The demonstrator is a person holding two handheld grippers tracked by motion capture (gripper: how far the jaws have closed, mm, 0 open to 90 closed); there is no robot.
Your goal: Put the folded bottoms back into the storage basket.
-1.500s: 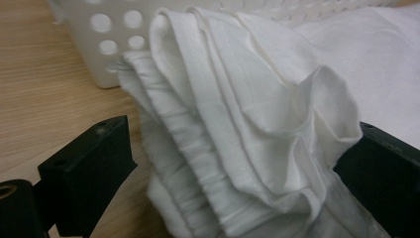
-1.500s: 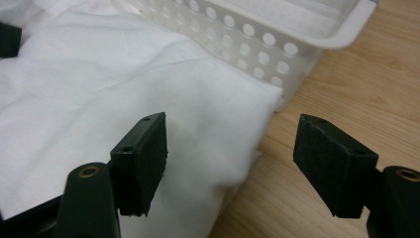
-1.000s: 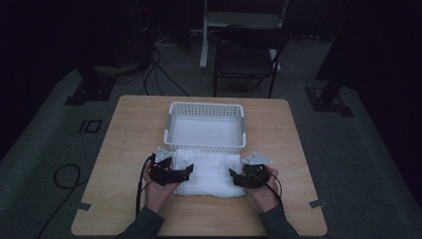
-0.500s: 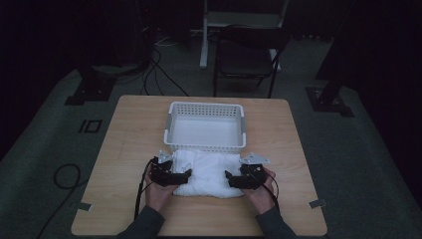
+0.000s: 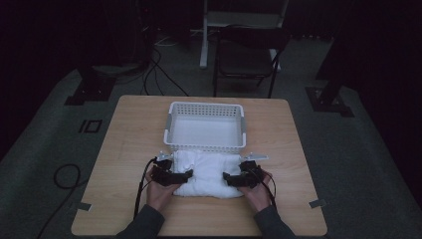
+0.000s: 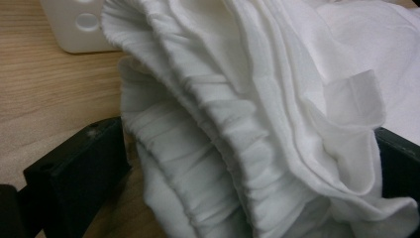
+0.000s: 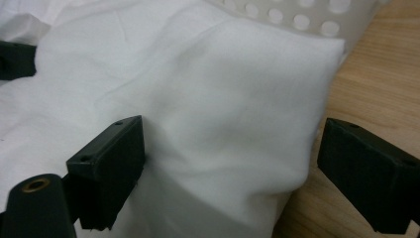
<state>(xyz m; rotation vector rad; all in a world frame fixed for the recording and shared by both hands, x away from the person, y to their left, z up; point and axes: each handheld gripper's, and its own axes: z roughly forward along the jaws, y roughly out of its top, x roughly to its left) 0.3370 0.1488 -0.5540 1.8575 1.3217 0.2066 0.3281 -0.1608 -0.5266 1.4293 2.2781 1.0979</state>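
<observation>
The folded white cloth (image 5: 206, 173) lies sideways on the desk (image 5: 124, 144) just before the basket (image 5: 206, 127), with the left tongs (image 5: 185, 175) wide around its left end and the right tongs (image 5: 227, 179), just opened wide, around its right end.

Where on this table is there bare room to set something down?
Bare wood lies left of the basket and cloth, out to the table edge, and likewise on the right. A strip runs behind the basket. The front middle is crowded: cloth against the basket, the left gripper and right gripper at its ends.
</observation>
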